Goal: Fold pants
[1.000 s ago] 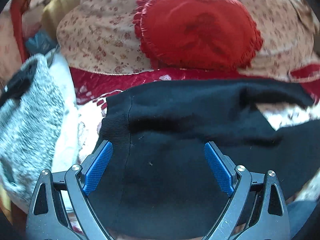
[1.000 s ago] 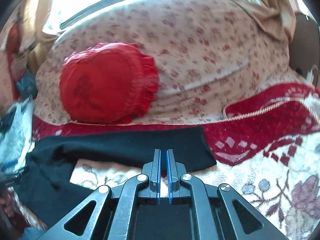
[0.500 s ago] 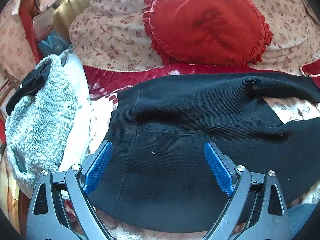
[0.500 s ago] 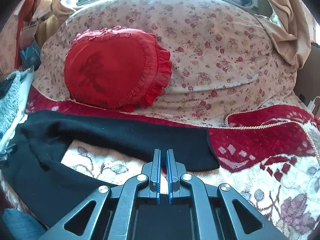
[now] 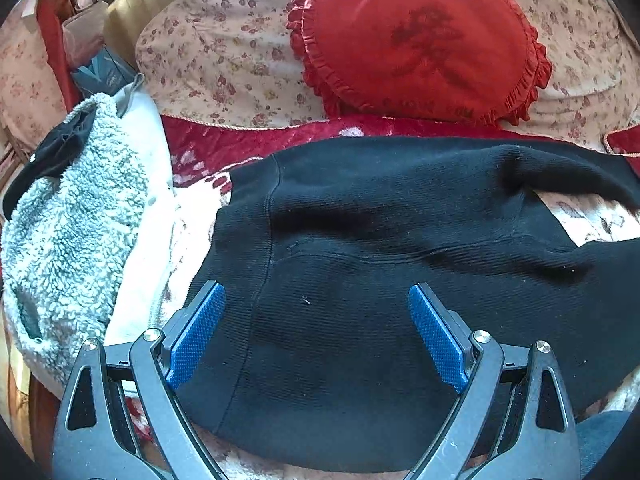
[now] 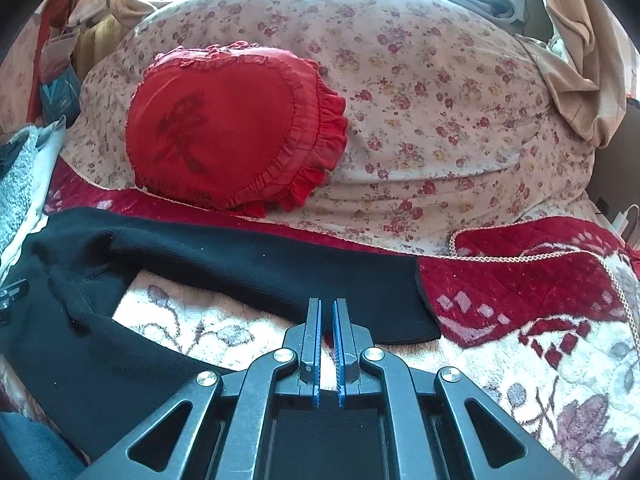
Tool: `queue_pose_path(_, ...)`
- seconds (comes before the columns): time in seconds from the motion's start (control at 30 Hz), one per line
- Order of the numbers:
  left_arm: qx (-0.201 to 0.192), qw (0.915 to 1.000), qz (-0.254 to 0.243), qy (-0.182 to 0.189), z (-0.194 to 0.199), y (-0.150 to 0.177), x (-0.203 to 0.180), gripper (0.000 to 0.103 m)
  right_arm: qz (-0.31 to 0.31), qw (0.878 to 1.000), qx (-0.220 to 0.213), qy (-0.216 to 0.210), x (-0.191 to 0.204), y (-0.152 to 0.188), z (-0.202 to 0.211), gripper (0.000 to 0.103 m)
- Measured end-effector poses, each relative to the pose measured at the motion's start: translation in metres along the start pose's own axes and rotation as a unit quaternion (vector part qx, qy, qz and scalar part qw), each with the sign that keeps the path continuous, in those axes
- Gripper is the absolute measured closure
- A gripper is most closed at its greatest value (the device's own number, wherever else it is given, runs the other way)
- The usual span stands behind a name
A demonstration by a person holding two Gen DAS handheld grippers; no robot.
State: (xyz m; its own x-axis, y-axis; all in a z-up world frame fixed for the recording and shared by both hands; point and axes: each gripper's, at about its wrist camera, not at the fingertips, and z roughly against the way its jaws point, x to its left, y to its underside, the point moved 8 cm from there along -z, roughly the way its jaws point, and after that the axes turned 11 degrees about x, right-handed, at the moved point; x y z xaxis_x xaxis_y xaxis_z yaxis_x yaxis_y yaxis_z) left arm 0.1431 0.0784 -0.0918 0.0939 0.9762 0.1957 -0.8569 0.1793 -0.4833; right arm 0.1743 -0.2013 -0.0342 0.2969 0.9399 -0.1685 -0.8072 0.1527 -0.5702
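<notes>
Pants (image 5: 380,280): black, spread flat on blanket (image 6: 540,360), legs apart, below red cushion (image 5: 416,40). My left gripper (image 5: 316,332): fingers wide apart over waist. My right gripper (image 6: 327,340): fingers together, holding nothing.

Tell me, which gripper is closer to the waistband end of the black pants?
Left. The left gripper hangs open over the black pants waistband end; the right gripper, shut, is near a leg cuff.

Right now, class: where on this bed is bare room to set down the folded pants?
Free: the floral blanket right of the black pants cuff, and a smaller patch between the two legs. Crowded: the left side, with the grey fleece, and the back, with the red heart cushion.
</notes>
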Motion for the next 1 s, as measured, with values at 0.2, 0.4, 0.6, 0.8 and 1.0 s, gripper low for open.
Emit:
queue_pose_path(0.2, -0.053, 0.9981, -0.014, 0.028, 0.011, -0.043, 0.057, 0.010, -0.005, 1.000, 0.000, 0.000, -0.002, 0.001, 0.001, 0.099)
queue_pose_path(0.4, 0.020, 0.9972, 0.006, 0.071, -0.050, -0.095, 0.137, 0.010, -0.007, 1.000, 0.007, -0.002, -0.001, 0.001, -0.003, 0.099)
queue_pose_path(0.6, 0.119, 0.9691, 0.072, 0.204, -0.092, -0.108, 0.126, 0.010, 0.011, 1.000, 0.019, 0.000, 0.008, 0.003, -0.011, 0.099)
queue_pose_path(0.8, 0.169, 0.9497, 0.097, 0.245, -0.124, -0.103, 0.107, 0.010, 0.013, 1.000, 0.025, 0.001, 0.008, 0.005, -0.014, 0.099)
queue_pose_path(1.0, 0.152, 0.9257, 0.131, 0.321, -0.129, -0.111, 0.108, 0.010, 0.018, 0.999, 0.031, 0.000, 0.011, 0.005, -0.017, 0.099)
